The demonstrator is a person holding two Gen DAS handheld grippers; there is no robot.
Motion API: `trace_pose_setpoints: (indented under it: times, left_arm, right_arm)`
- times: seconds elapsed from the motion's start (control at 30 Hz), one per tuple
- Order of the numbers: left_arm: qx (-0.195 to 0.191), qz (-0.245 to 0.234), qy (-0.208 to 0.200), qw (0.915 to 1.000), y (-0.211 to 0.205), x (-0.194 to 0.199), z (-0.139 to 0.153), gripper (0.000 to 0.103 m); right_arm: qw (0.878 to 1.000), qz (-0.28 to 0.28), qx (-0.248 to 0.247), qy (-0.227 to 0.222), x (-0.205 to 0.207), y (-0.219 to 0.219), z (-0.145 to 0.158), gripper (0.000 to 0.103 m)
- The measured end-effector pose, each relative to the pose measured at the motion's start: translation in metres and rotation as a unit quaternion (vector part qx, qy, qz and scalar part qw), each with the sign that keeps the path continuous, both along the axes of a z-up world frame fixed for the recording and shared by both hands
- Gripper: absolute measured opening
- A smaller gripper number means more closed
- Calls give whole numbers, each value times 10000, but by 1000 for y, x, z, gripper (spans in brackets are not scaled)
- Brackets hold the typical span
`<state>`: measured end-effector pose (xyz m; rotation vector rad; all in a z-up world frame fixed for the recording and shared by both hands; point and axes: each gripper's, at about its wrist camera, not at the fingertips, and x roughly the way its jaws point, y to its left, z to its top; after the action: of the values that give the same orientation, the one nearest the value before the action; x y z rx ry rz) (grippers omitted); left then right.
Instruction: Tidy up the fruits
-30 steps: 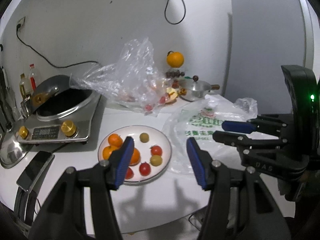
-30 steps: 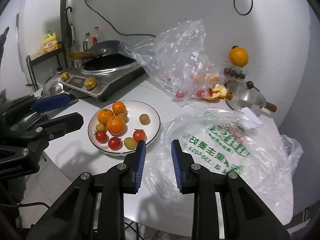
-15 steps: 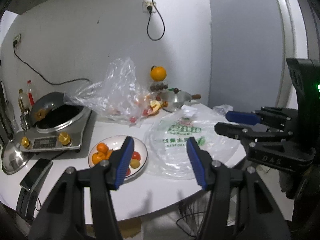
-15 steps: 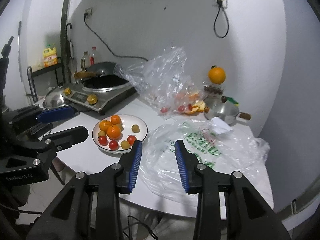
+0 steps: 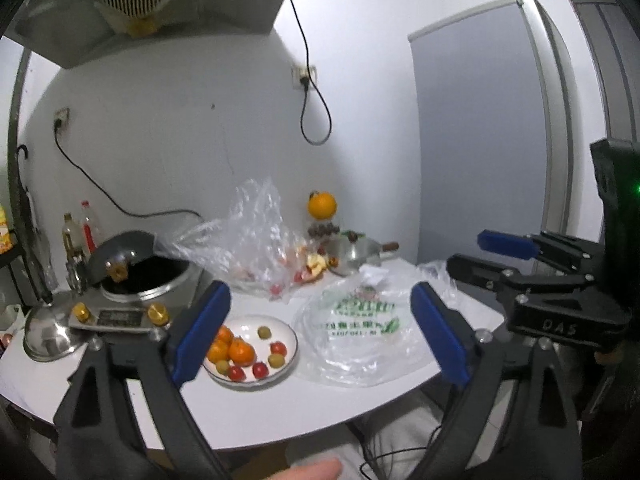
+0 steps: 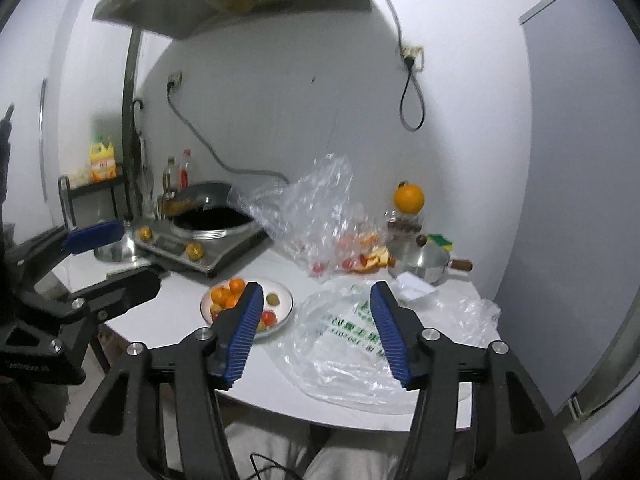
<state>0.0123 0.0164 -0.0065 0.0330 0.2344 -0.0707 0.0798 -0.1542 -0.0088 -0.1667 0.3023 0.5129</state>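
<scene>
Both have pulled back from the table: left gripper (image 5: 320,328) at lower centre, jaws opening on nothing, white round plate of oranges and tomatoes (image 5: 290,338) between its fingers; right gripper (image 6: 316,328) likewise opening, empty; sorting looks finished

"DAS" on right hand-held gripper (image 5: 464,256)

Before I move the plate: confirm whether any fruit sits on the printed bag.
No, the printed bag lies flat with no fruit on it; the fruit sits on the plate.
</scene>
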Motion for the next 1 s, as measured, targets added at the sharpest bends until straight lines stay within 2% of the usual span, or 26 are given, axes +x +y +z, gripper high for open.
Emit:
trace_pose_setpoints:
  times: [0.2,0.43,1.0]
  left_arm:
    - [11,26,-301,9995,-5,-26,22,94]
    - [-41,156,-644,9978,-4,-48,37,94]
    - [-25,209,-640,9977,-5,-46,33,94]
  right_arm:
    - [9987,-70,224,-447,-29,-11,27,64]
    - [9968,-66,312,-729,-53,-15,39,64]
    - [9964,-120,276,-793,-59,-19,38,64]
